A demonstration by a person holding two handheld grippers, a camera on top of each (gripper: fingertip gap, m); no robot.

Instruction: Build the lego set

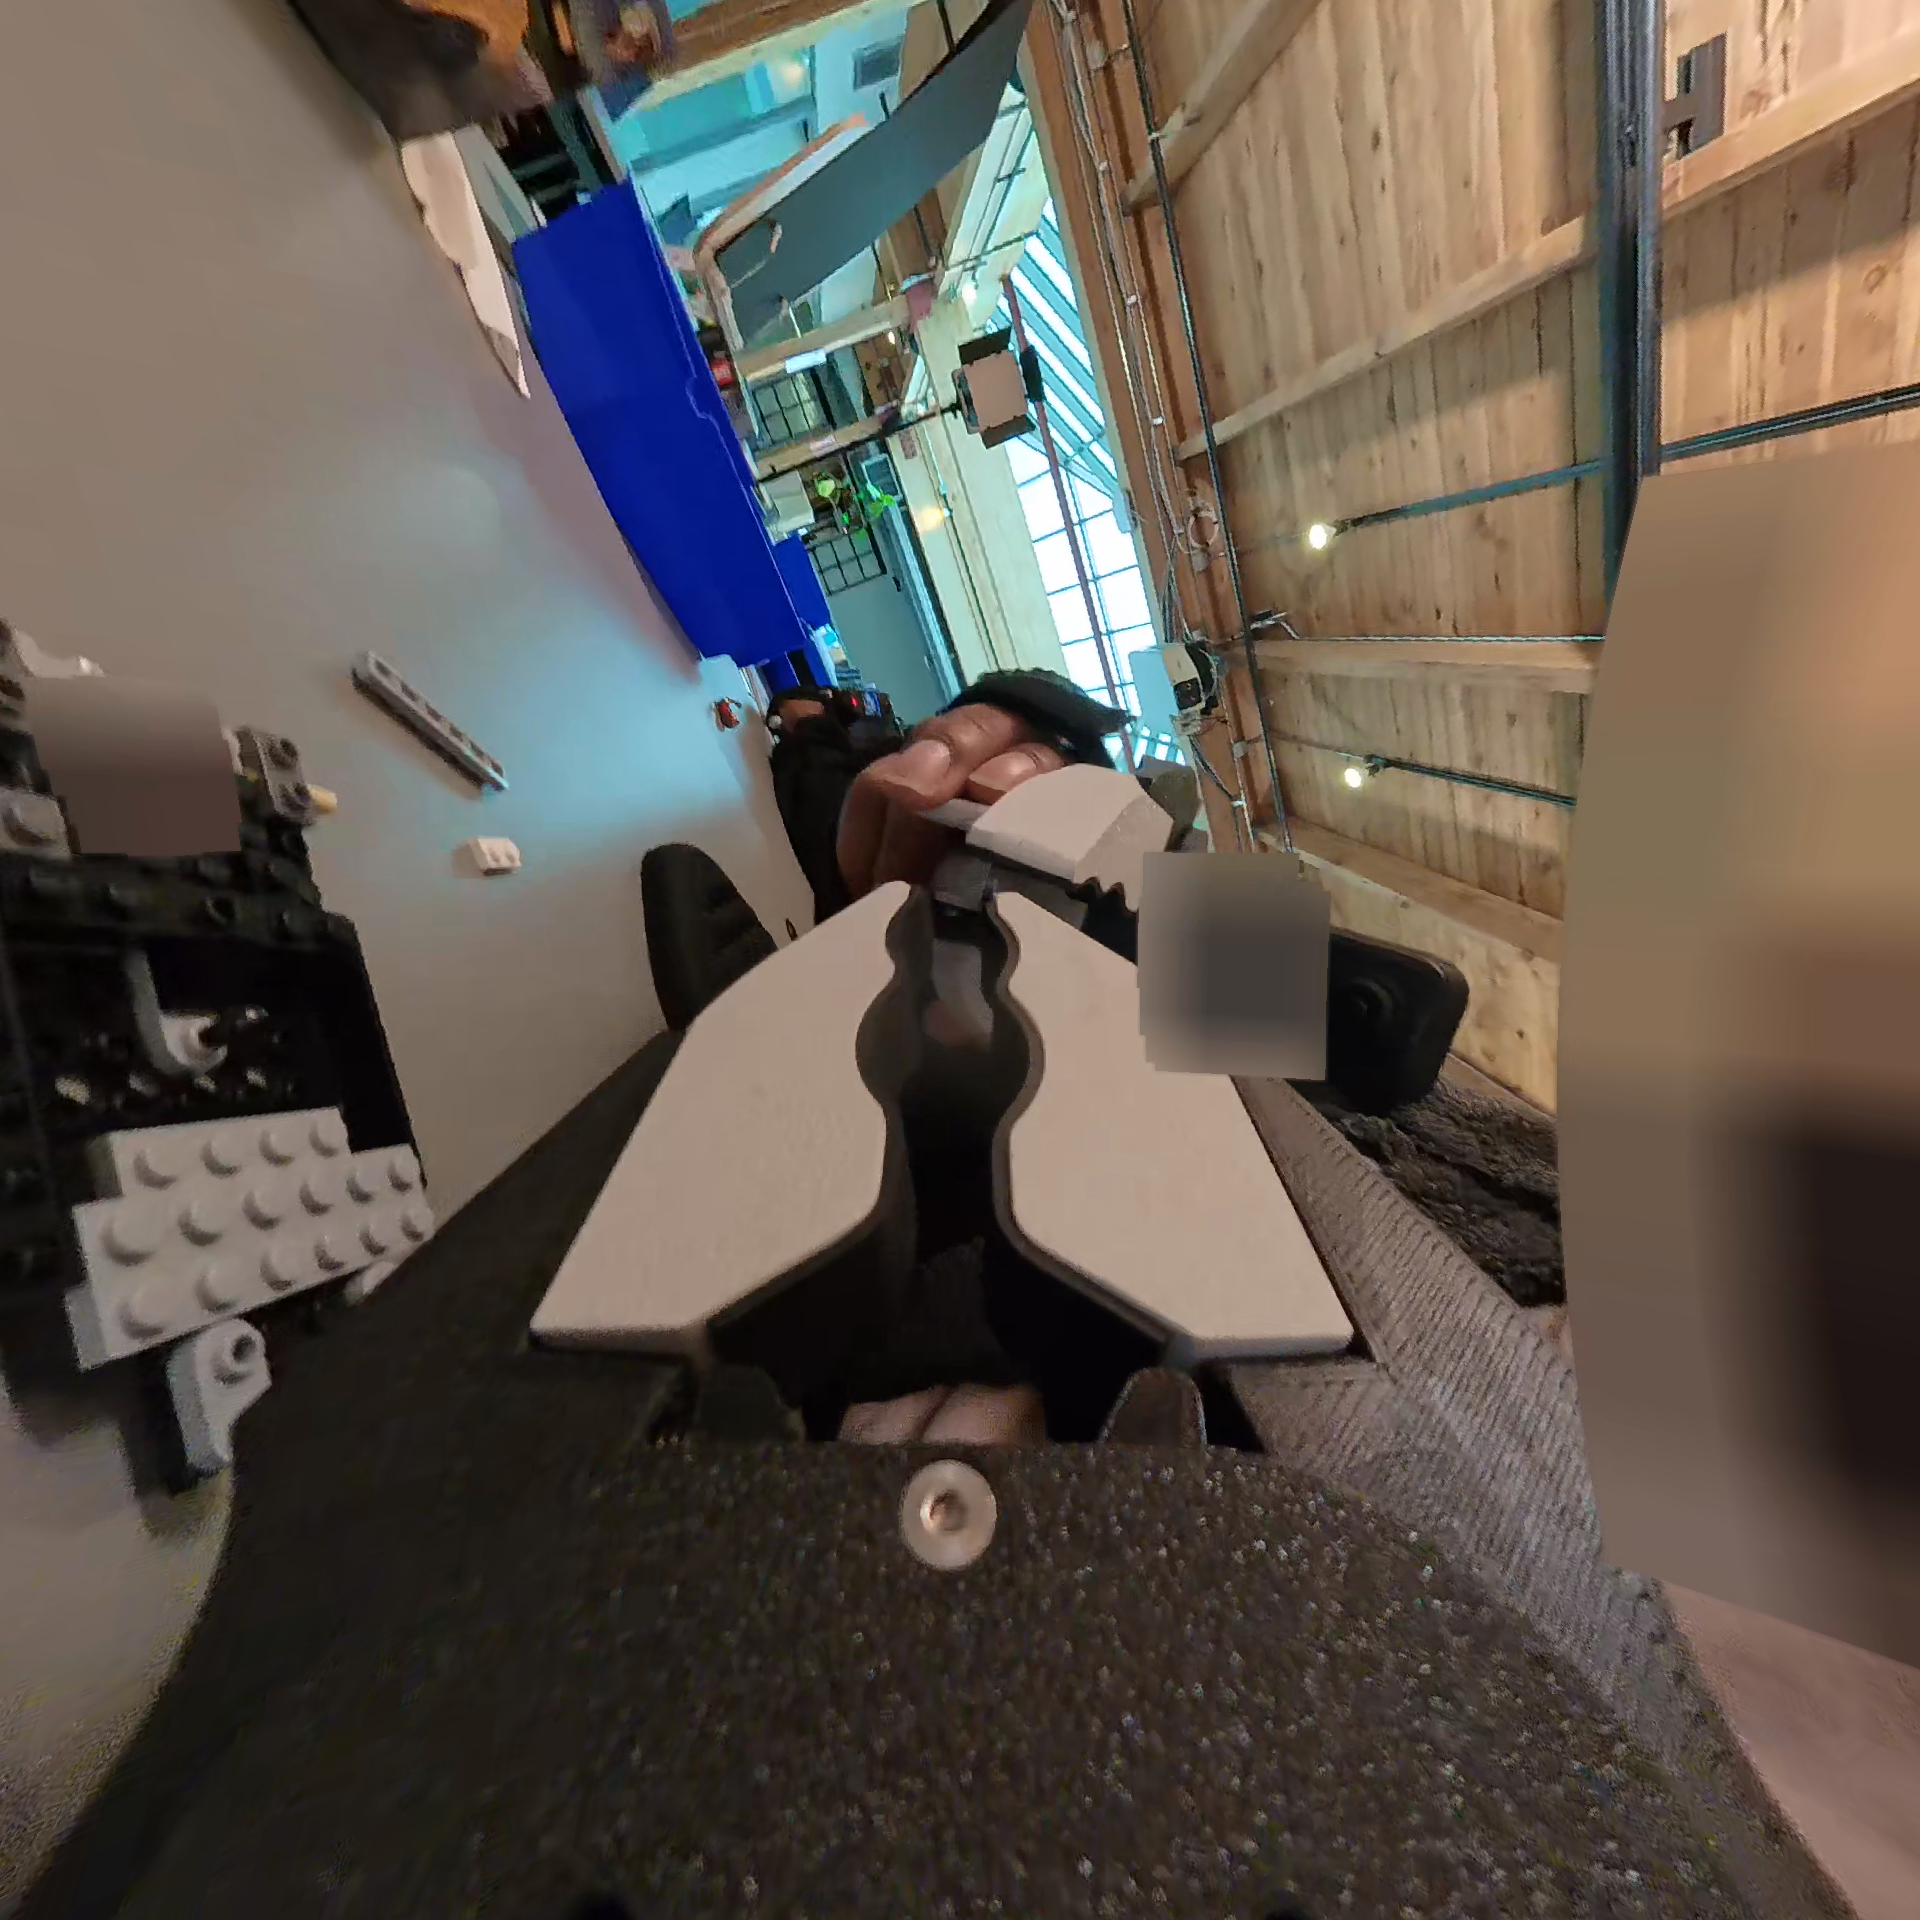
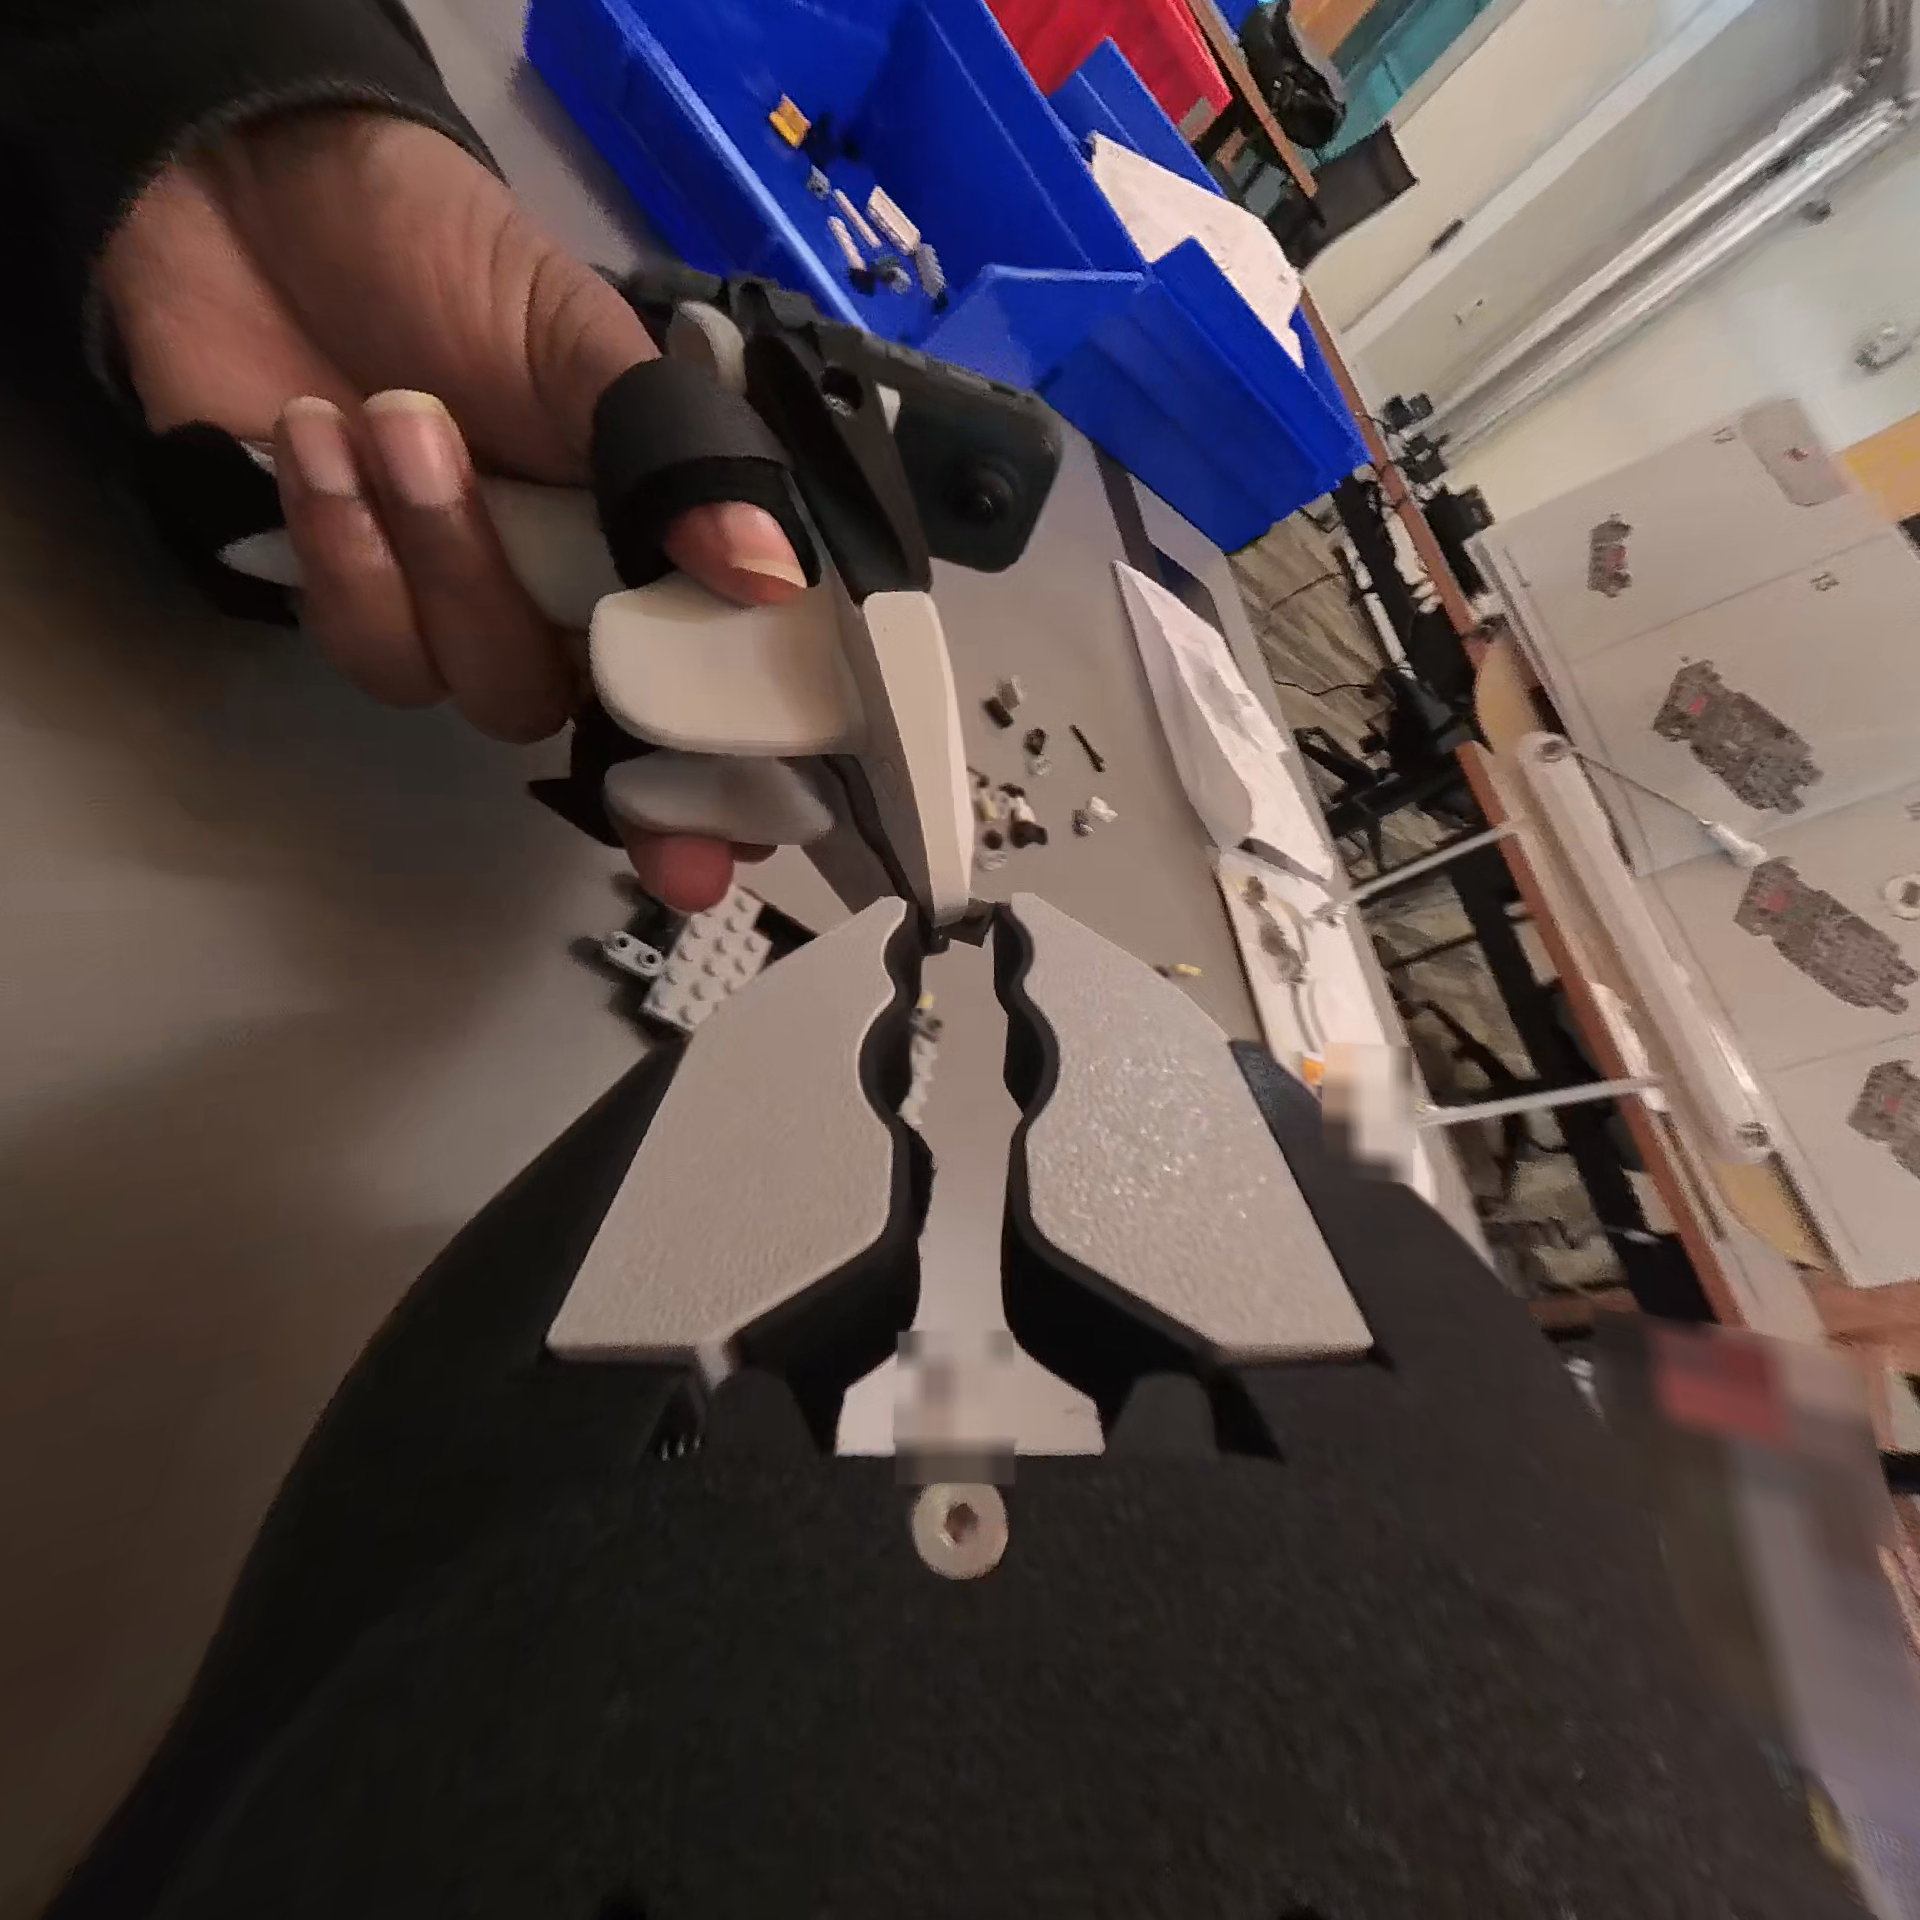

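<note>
In the left wrist view my left gripper (image 1: 958, 902) is shut on a small dark grey Lego piece (image 1: 962, 971) held up in the air. My right gripper (image 1: 1049, 836) comes in from beyond and pinches the same piece at its far end. In the right wrist view my right gripper (image 2: 957, 920) has its tips closed on the small dark piece (image 2: 958, 932), and the left gripper (image 2: 925, 727), held by a hand, comes down onto it from above. The black Lego model (image 1: 156, 987) with a light grey studded plate (image 1: 249, 1216) lies on the table at left; the plate also shows in the right wrist view (image 2: 712, 961).
A long grey beam (image 1: 426, 717) and a small white piece (image 1: 488, 854) lie on the grey table. Several loose small pieces (image 2: 1023, 805) lie beyond the grippers. Blue bins (image 2: 935, 156) stand at the table's back. Instruction sheets (image 2: 1216, 727) lie to the right near the table edge. Less than 4 cm separates the two grippers' tips.
</note>
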